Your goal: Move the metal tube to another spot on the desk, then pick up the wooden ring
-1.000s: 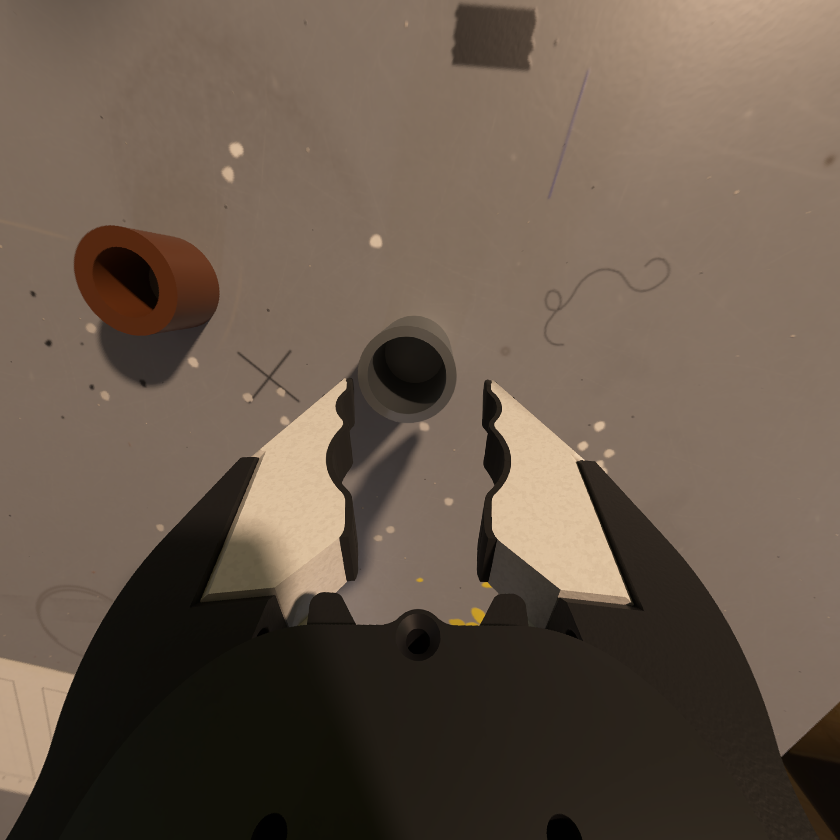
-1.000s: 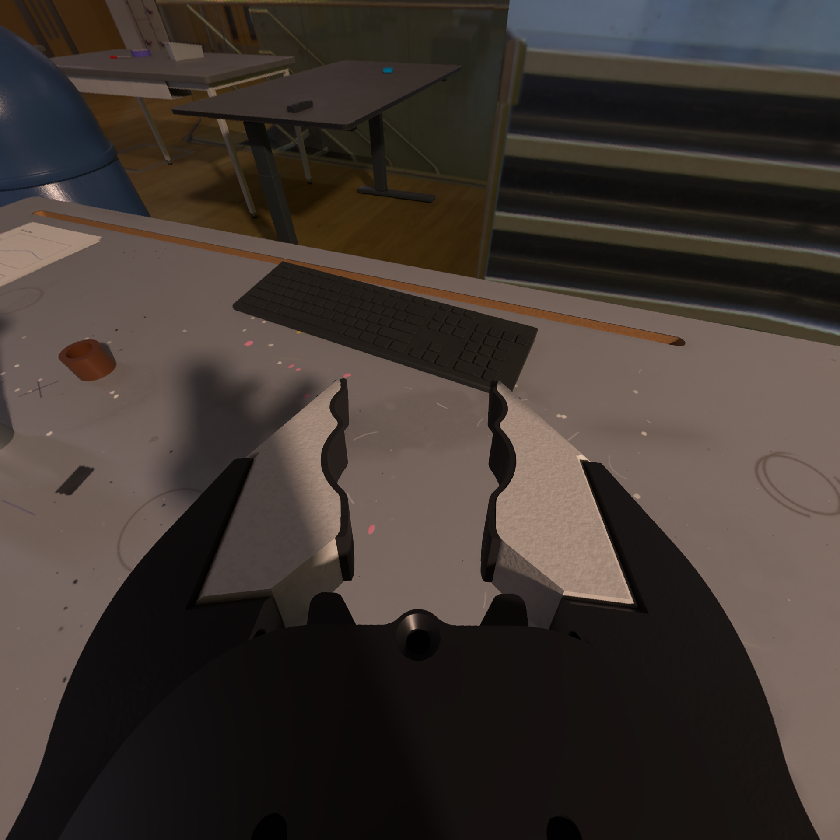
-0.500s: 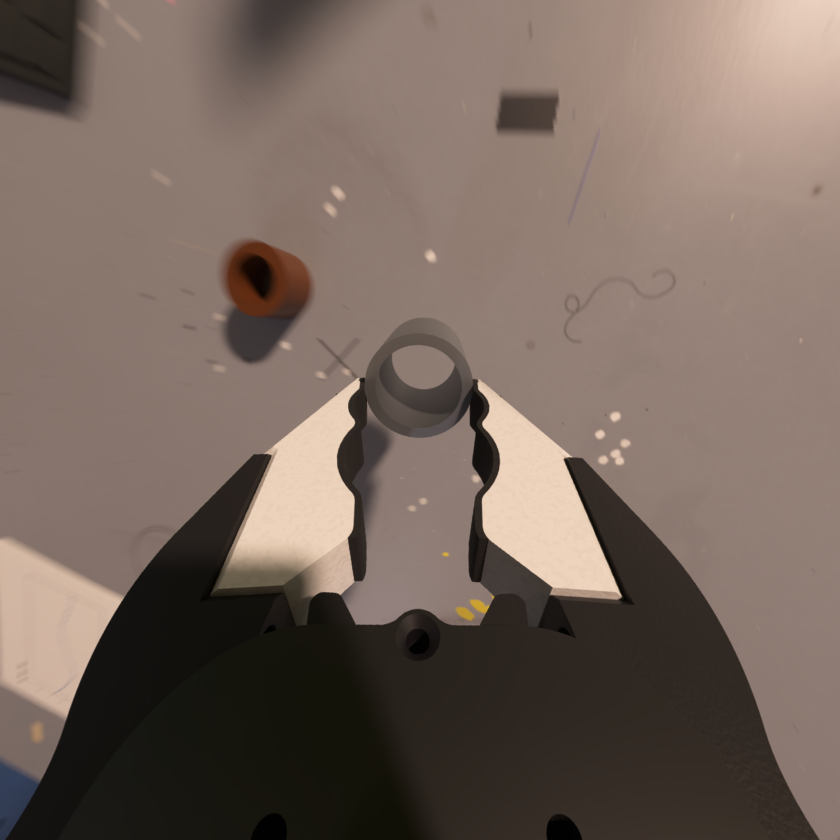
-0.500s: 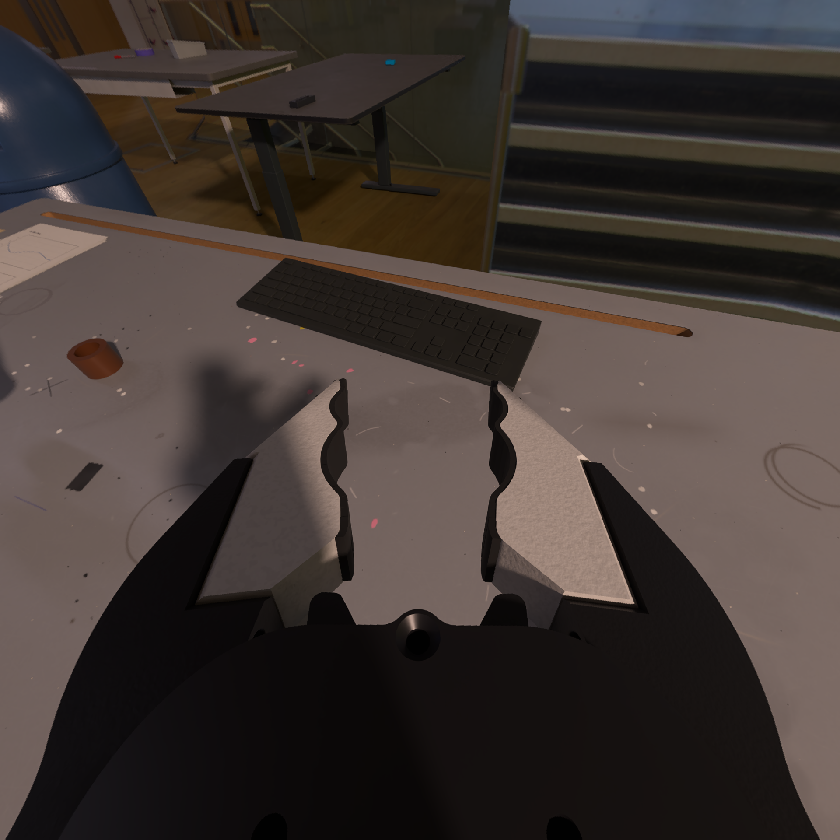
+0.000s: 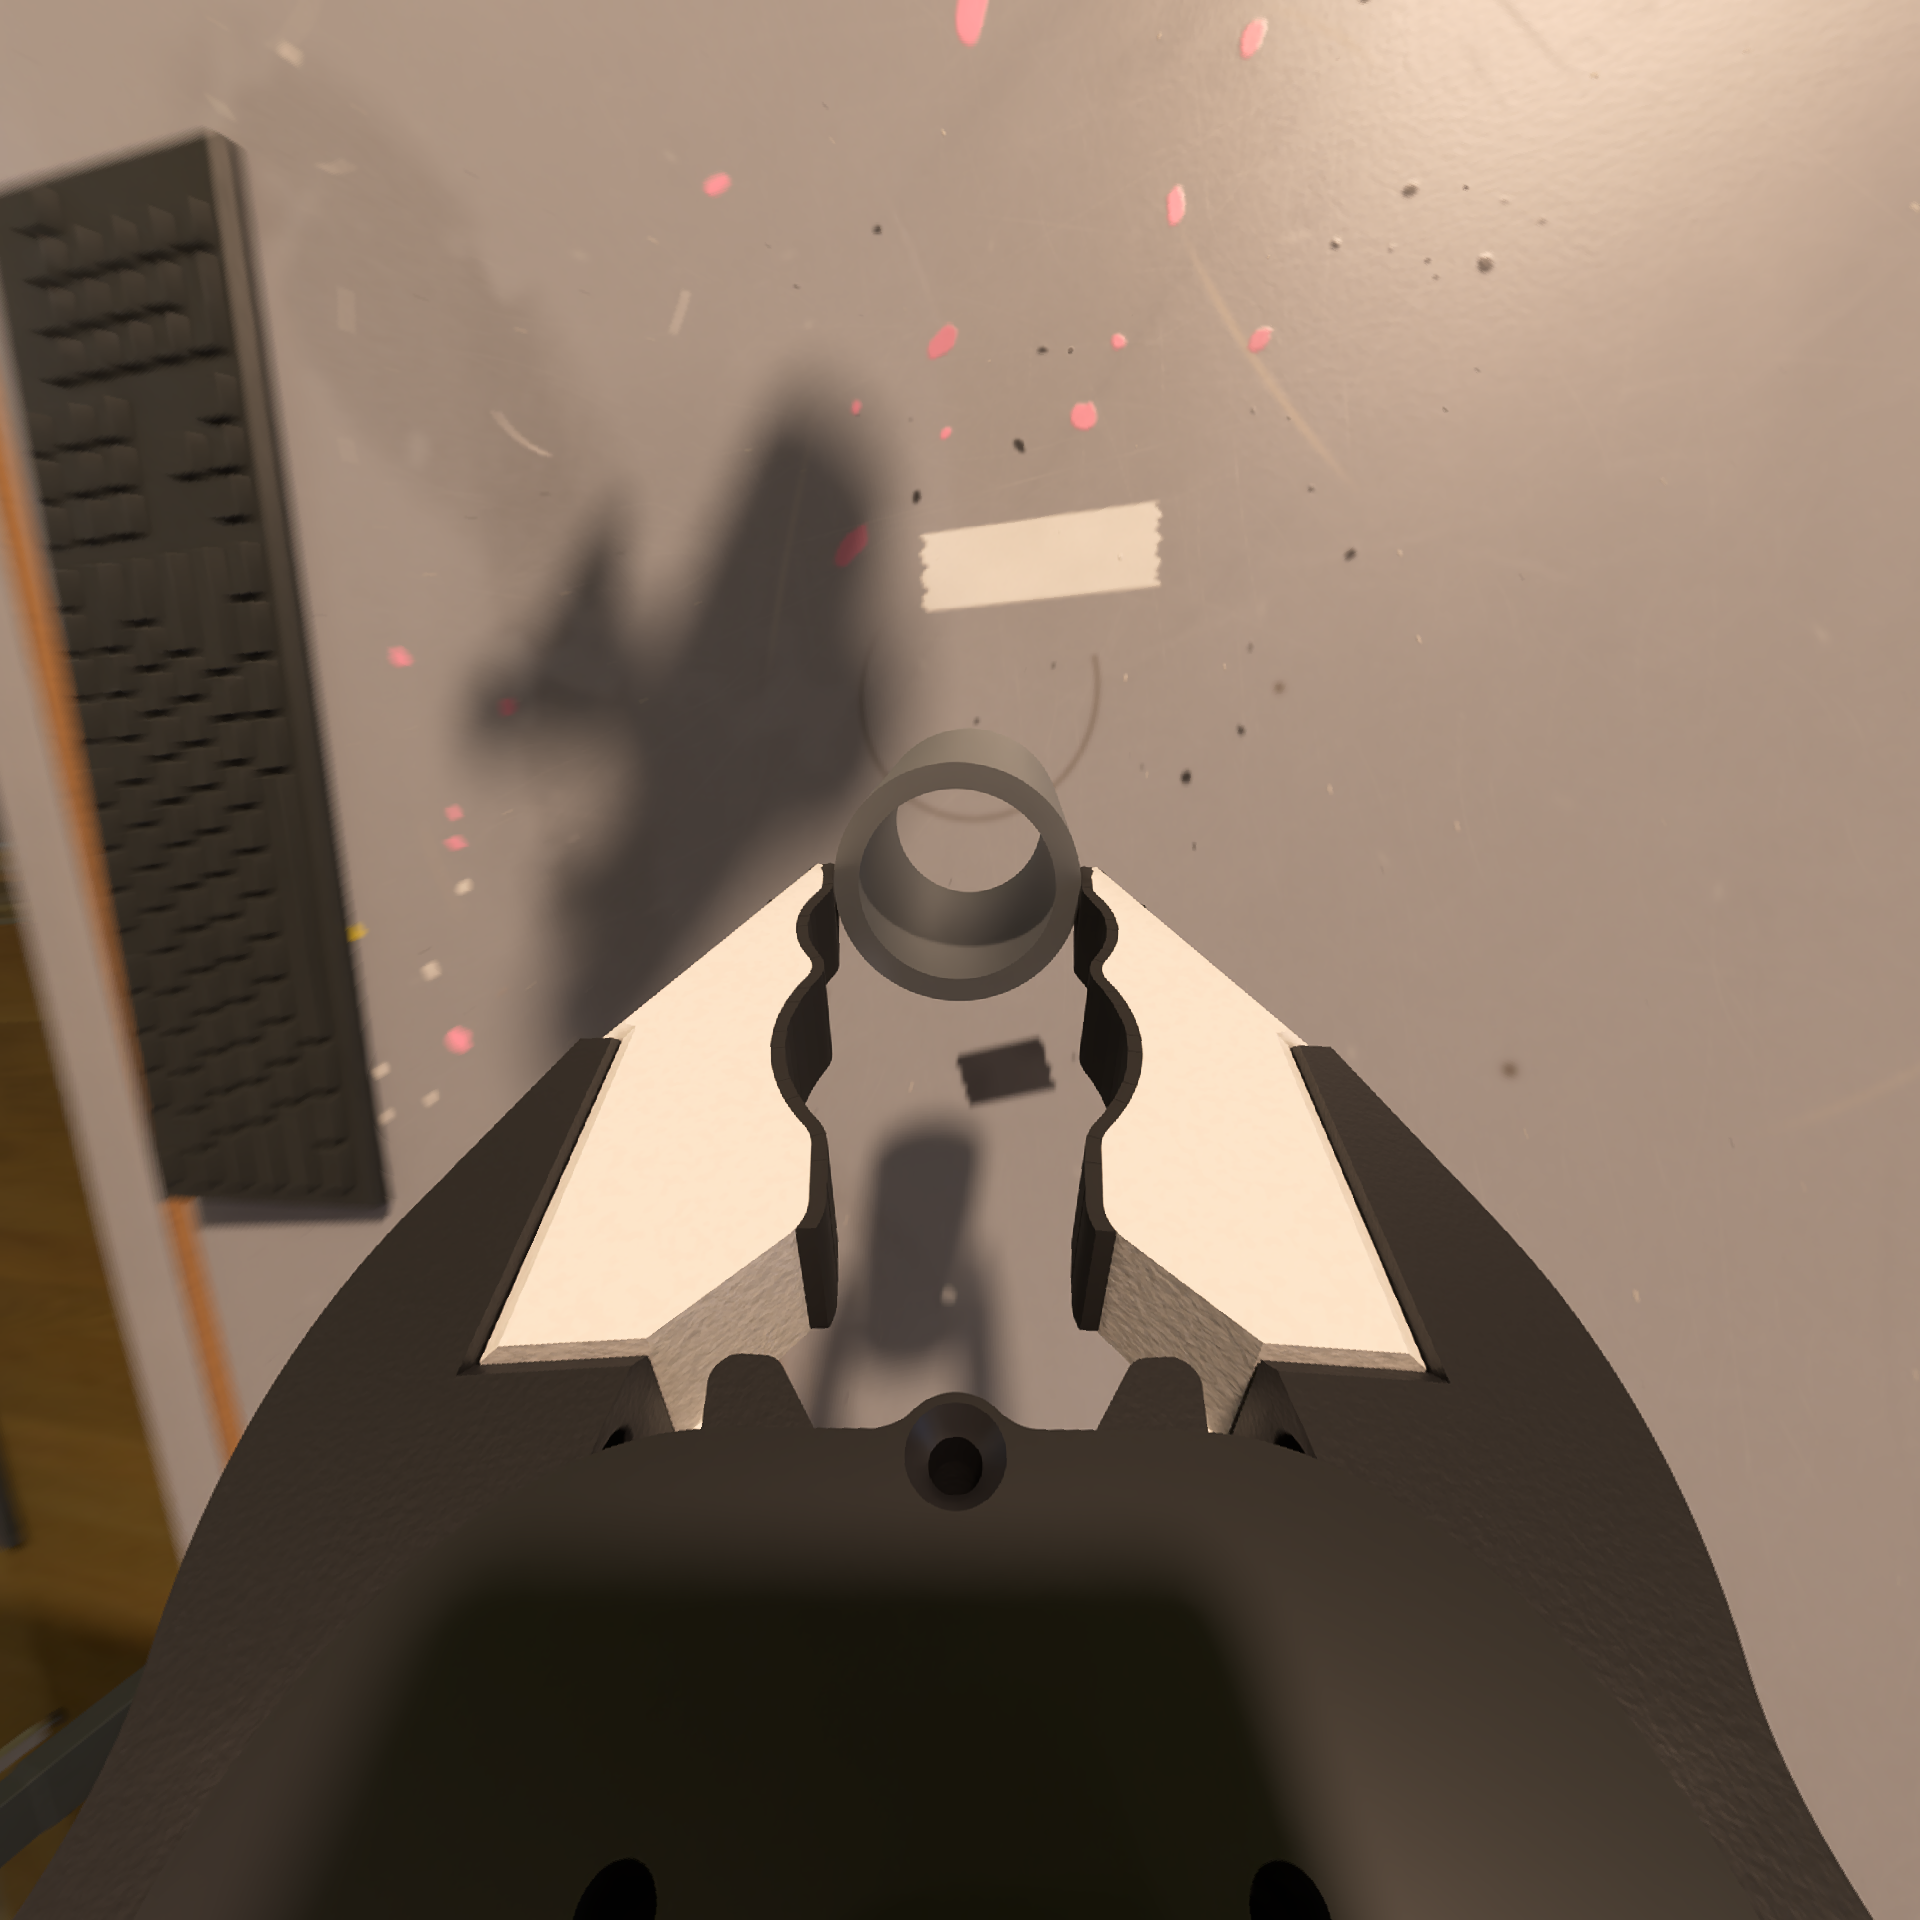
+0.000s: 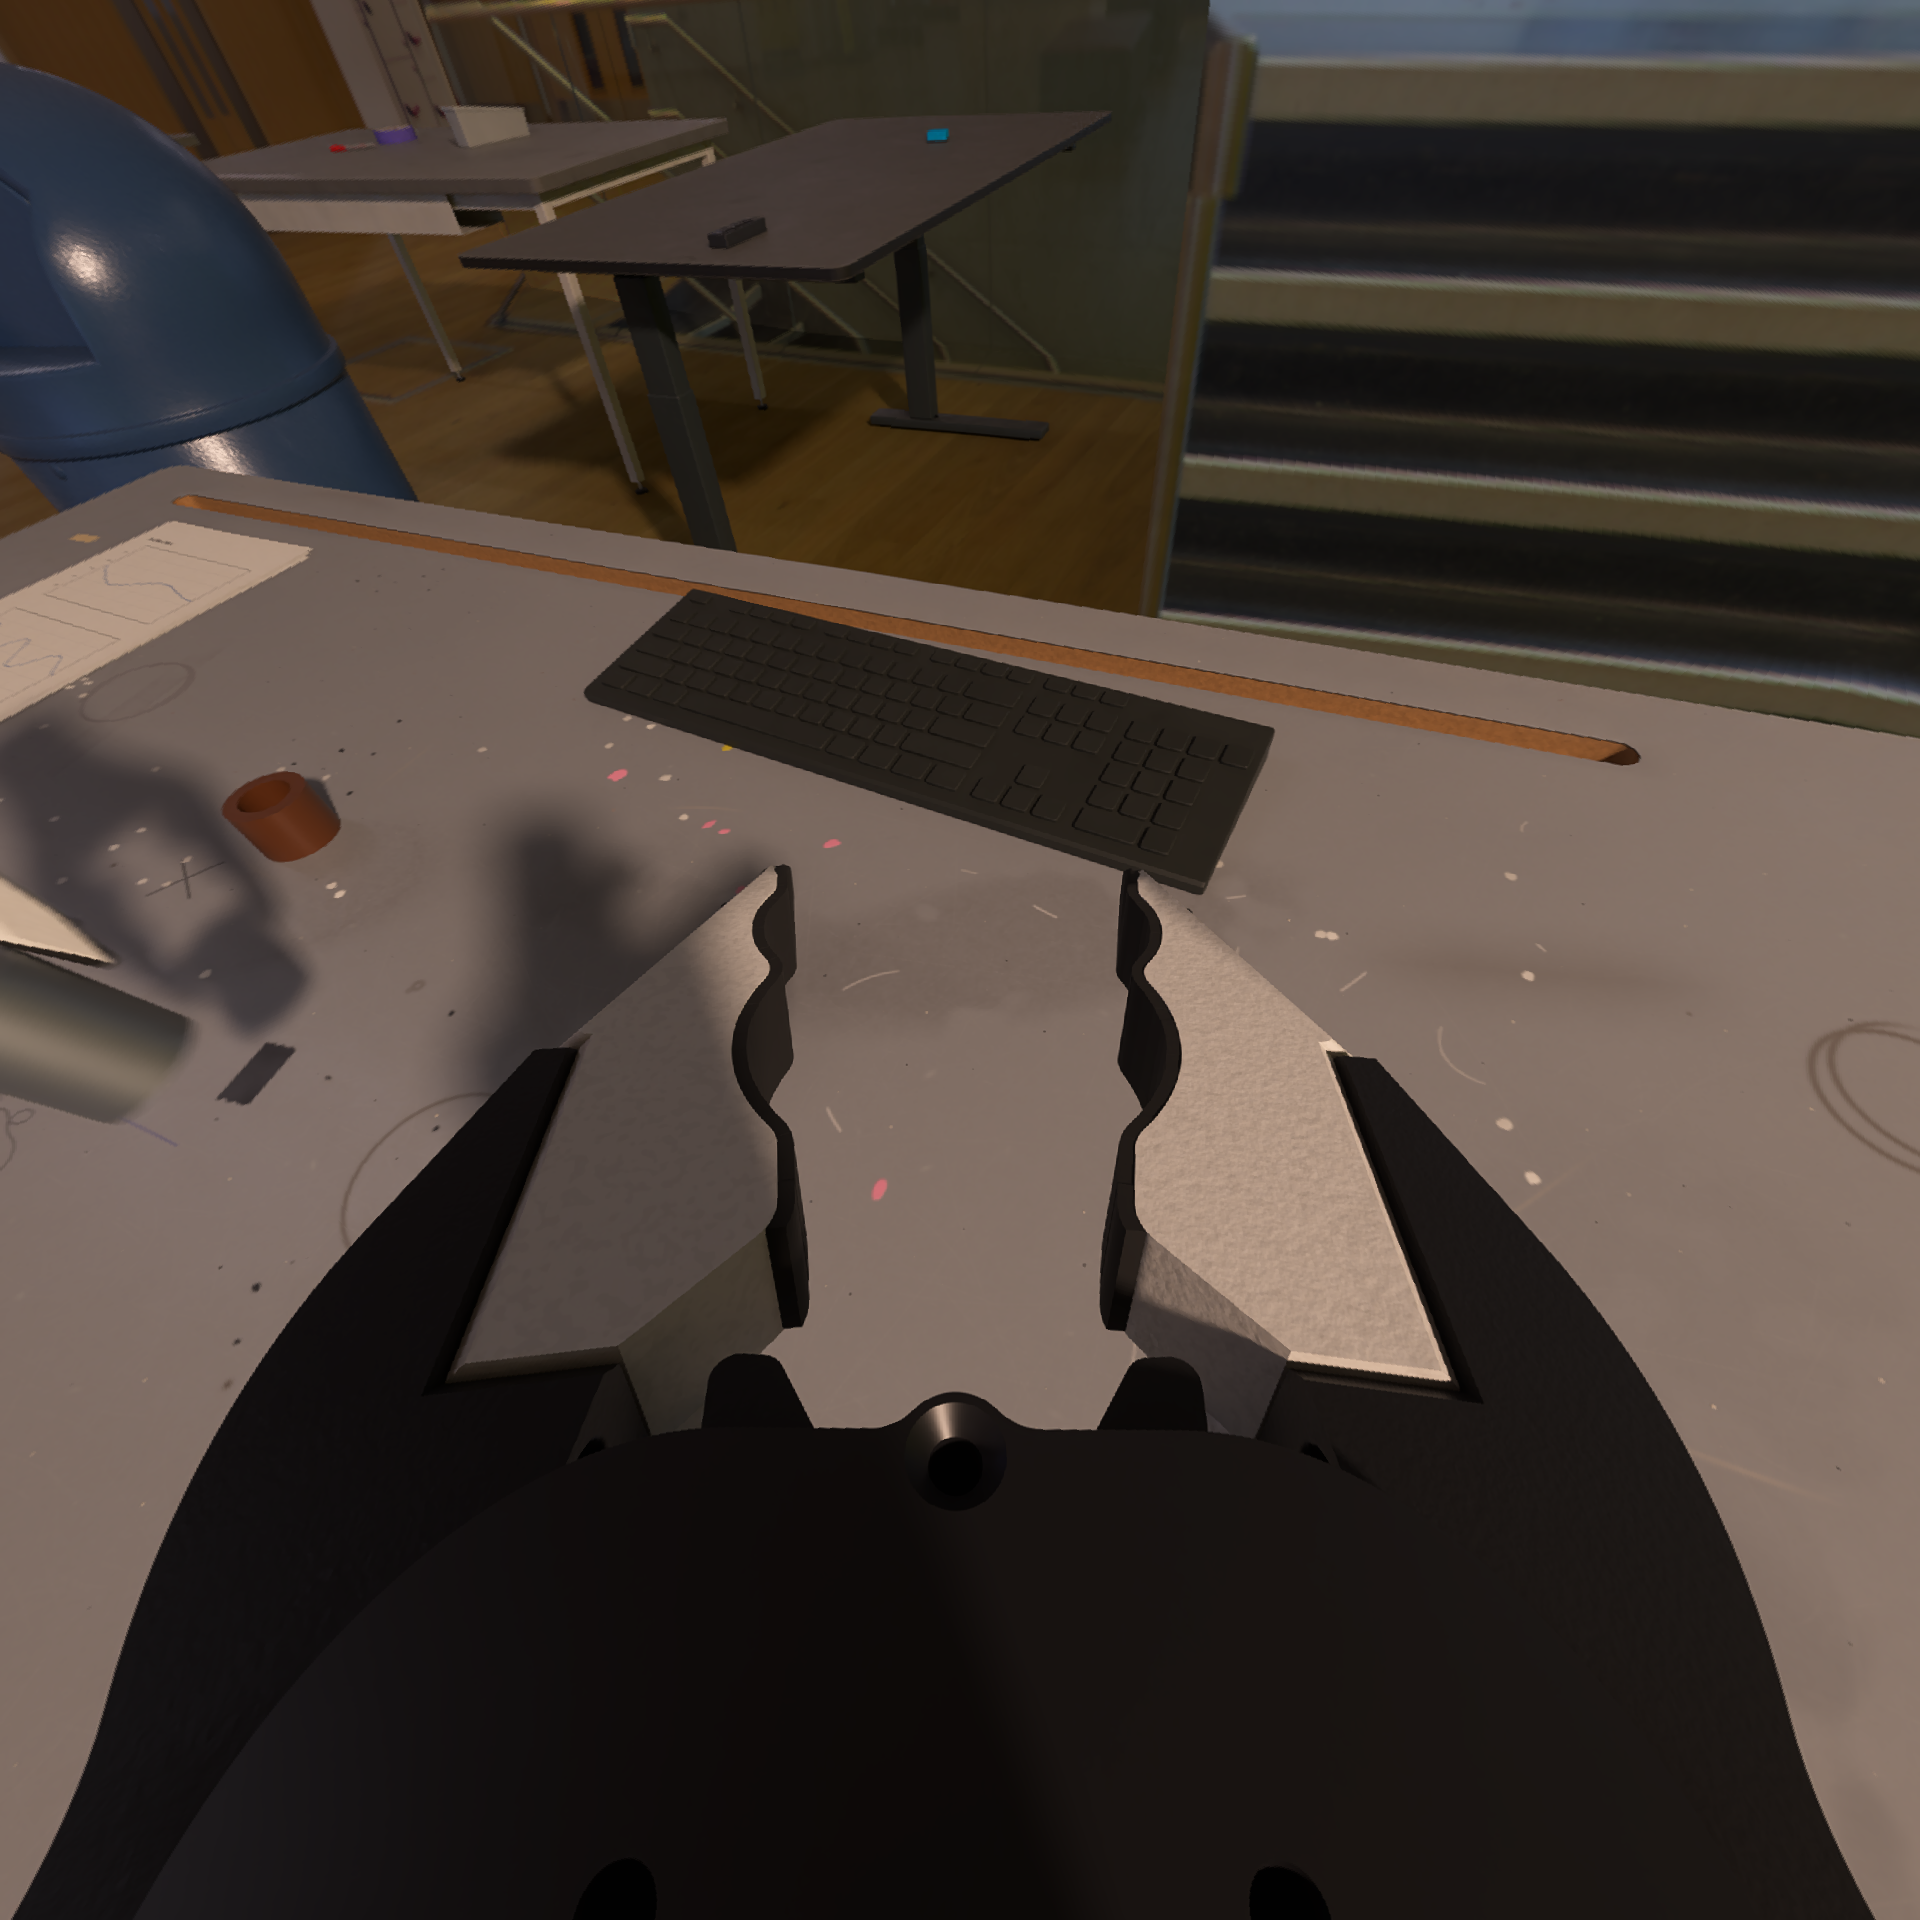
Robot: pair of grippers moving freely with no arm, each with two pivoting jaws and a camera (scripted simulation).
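Note:
My left gripper (image 5: 956, 883) is shut on the grey metal tube (image 5: 956, 935), gripped between its fingertips and held well above the grey desk (image 5: 1558, 727), seen end-on. The tube also shows blurred at the left edge of the right wrist view (image 6: 83, 1049). The brown wooden ring (image 6: 281, 816) stands on the desk at the left of the right wrist view, apart from both grippers. It is out of the left wrist view. My right gripper (image 6: 956, 894) is open and empty above the desk, in front of the keyboard.
A black keyboard (image 6: 935, 732) lies toward the desk's far edge; it also shows in the left wrist view (image 5: 166, 665). A white tape strip (image 5: 1039, 556) and a dark patch (image 5: 1003, 1072) mark the desk. A printed sheet (image 6: 125, 603) lies far left. A slot (image 6: 1039, 644) runs along the far edge.
My left gripper closed on the tube, lifted it and carried it away from the ring toward the keyboard side. The right gripper stayed open and shifted only slightly.

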